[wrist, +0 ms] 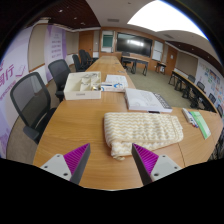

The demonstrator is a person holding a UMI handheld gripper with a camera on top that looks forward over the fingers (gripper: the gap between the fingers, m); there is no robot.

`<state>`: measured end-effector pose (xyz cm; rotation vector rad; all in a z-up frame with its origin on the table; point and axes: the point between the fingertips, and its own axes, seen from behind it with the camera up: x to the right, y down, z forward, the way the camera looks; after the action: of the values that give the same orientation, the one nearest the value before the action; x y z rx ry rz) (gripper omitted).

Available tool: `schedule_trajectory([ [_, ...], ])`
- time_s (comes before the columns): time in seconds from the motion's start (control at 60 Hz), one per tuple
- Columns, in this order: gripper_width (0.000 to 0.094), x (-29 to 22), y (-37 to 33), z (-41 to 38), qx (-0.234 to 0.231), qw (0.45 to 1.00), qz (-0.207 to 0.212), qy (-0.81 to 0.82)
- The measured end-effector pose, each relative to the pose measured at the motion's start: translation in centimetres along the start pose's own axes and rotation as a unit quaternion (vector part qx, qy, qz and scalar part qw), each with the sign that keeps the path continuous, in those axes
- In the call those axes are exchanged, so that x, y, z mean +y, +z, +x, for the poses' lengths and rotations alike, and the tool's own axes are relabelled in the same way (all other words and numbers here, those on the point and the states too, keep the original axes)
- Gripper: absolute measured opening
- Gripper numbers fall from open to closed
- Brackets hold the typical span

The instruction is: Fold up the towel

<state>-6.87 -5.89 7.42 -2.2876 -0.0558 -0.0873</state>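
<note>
The towel (142,131), cream-coloured with a ribbed weave, lies folded into a thick rectangular bundle near the front edge of the wooden table (80,125), its layered edges showing along the near side. The gripper (112,163) hovers just before it, fingers spread wide and holding nothing, the towel just ahead between them.
</note>
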Motion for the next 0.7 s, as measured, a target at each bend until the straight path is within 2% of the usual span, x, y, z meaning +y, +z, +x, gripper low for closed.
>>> schedule_trajectory([
  [0.183, 0.0855, -2.2, 8.7, 0.2, 0.001, 0.999, -0.007, -0.035],
  [0.25, 0.081, -2.3, 11.1, 0.4, -0.001, 0.999, -0.014, -0.044],
  [0.367, 0.0672, -0.7, 13.2, 0.0, -0.02, 0.998, -0.04, -0.05],
  [0.417, 0.0581, -1.1, 13.3, -0.2, -0.031, 0.997, -0.028, -0.06],
  [0.45, 0.0455, -1.0, 13.4, -0.3, -0.036, 0.996, -0.028, -0.075],
  [0.517, 0.0118, -1.2, 13.5, 0.1, -0.03, 0.995, -0.024, -0.095],
  [0.583, 0.0055, -1.2, 13.3, 0.2, -0.034, 0.995, -0.025, -0.09],
  [0.7, 0.0039, -1.5, 12.1, -1.2, -0.065, 0.995, -0.036, -0.069],
])
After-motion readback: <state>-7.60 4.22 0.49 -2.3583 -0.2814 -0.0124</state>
